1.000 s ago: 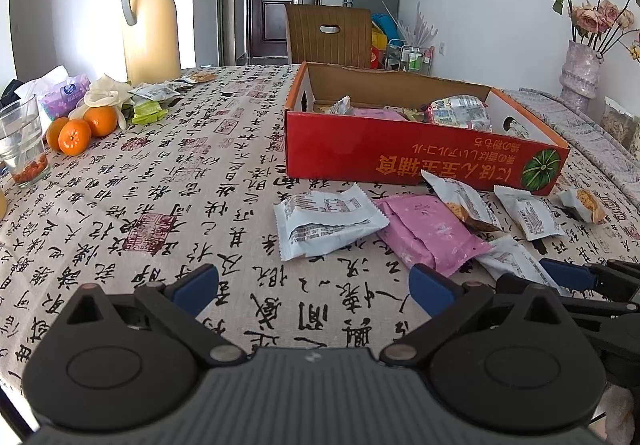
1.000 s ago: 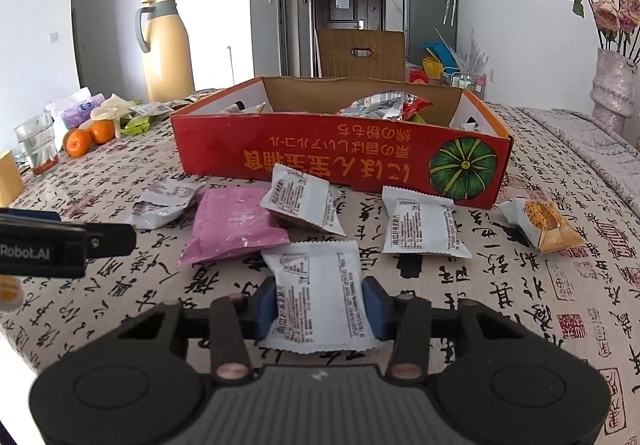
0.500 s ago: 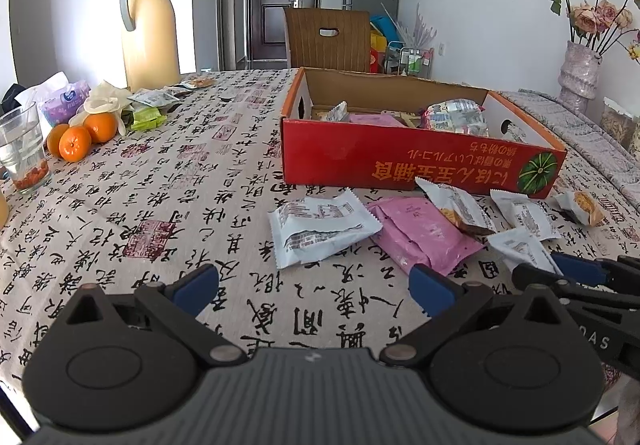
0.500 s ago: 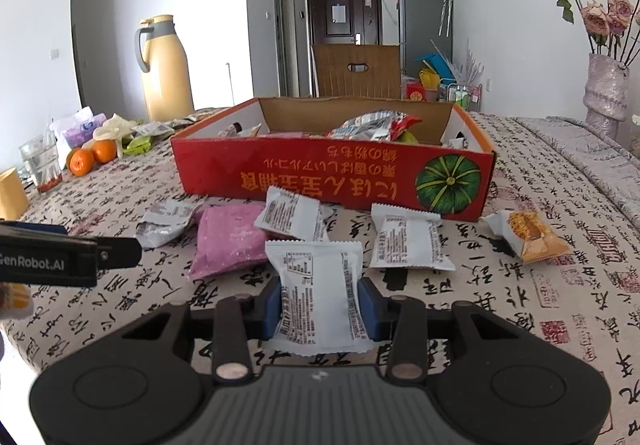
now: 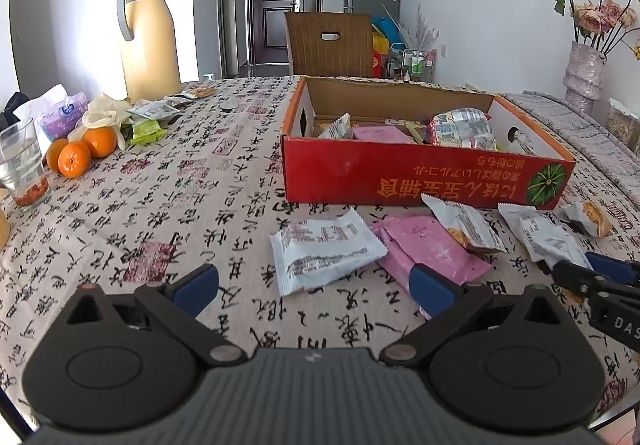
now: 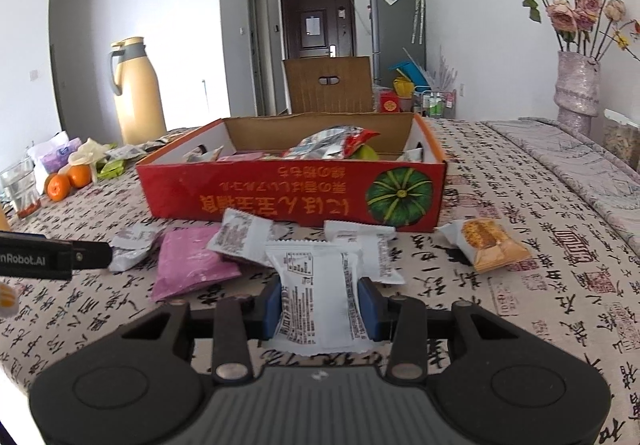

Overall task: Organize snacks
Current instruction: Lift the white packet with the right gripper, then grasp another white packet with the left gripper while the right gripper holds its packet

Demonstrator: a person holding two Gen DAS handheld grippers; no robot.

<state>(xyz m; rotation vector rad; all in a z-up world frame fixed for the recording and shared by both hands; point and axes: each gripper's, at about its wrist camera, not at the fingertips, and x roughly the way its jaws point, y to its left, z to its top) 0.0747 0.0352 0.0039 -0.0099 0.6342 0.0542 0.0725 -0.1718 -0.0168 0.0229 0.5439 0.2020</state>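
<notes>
You've got a white snack packet (image 6: 318,295) w/ black print pinched upright between the right claw (image 6: 319,303) pads, raised off the worktop (image 6: 520,305). Red cardboard box (image 6: 280,197), pumpkin pic on its front wall, sits open-topped mid-worktop, already part-filled: silver-red bag (image 6: 332,143), pink packet (image 5: 380,134), small sachets. In front of the box, loose on the cloth: pink flat packet (image 6: 192,265), white packet (image 5: 324,249) beside it, two more white packets (image 6: 236,237) overlapping, orange-print cracker pack (image 6: 486,243) off to the right, apart from the rest.
</notes>
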